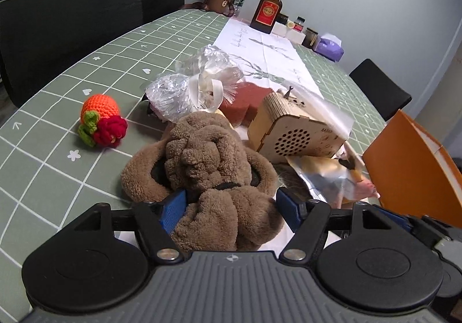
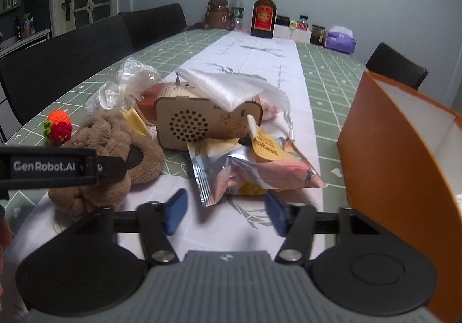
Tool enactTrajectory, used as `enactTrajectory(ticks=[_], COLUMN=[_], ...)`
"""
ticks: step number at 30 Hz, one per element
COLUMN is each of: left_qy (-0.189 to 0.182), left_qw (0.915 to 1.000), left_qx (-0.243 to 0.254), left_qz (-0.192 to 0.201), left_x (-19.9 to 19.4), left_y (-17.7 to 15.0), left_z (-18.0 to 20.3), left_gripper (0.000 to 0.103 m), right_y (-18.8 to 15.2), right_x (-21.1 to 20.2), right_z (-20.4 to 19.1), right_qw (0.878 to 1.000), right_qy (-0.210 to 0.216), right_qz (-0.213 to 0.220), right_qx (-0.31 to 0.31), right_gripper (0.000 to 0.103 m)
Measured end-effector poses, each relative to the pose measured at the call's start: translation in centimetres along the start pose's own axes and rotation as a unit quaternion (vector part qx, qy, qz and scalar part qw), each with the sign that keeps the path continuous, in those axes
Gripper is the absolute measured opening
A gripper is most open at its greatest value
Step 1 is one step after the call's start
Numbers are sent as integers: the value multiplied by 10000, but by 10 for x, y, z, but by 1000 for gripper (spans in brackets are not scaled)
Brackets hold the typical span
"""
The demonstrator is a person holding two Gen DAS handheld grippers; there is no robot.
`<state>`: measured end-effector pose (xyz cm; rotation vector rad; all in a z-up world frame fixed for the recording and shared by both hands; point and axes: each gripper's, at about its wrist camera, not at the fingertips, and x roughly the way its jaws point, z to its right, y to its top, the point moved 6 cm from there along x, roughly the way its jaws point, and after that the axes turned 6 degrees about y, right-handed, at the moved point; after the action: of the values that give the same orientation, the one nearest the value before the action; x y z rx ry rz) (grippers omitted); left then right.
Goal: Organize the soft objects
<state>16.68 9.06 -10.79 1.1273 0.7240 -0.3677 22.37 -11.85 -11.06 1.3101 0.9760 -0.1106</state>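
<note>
A brown fluffy plush item (image 1: 213,161) lies on the table in the left wrist view. My left gripper (image 1: 232,209) has its blue fingers either side of the plush's near part, touching it; a firm grip is not clear. The plush also shows at the left of the right wrist view (image 2: 115,155), with the left gripper's finger (image 2: 66,167) over it. My right gripper (image 2: 225,209) is open and empty, just short of a foil snack bag (image 2: 260,170). A crocheted orange and red toy (image 1: 101,120) lies left of the plush.
An orange box (image 2: 404,167) with a white inside stands open at the right. A wooden radio (image 2: 202,118) under a white plastic sheet, crumpled clear bags (image 1: 196,83) and a brown block sit mid-table. Bottles and jars (image 2: 263,12) line the far edge. Black chairs surround the table.
</note>
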Motion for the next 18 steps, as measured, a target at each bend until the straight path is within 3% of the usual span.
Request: enactTrajectory(ticks=[3, 7, 12, 18], left_qy=[22, 54, 46, 14], left_qw=[9999, 9997, 9996, 9991], left_qx=[98, 234, 278, 429], left_qz=[-52, -85, -49, 0], left_x=[0, 1, -1, -11], left_y=[0, -1, -3, -6], left_z=[1, 5, 7, 7], left_gripper=[82, 79, 72, 59], right_y=[1, 0, -5, -21], right_x=[10, 17, 11, -15], right_z=[2, 1, -5, -17], right_qw=[10000, 9997, 9997, 9979], right_qy=[44, 211, 181, 490], right_qz=[-42, -111, -94, -172], right_qx=[73, 107, -168, -375], right_gripper=[39, 12, 9, 8])
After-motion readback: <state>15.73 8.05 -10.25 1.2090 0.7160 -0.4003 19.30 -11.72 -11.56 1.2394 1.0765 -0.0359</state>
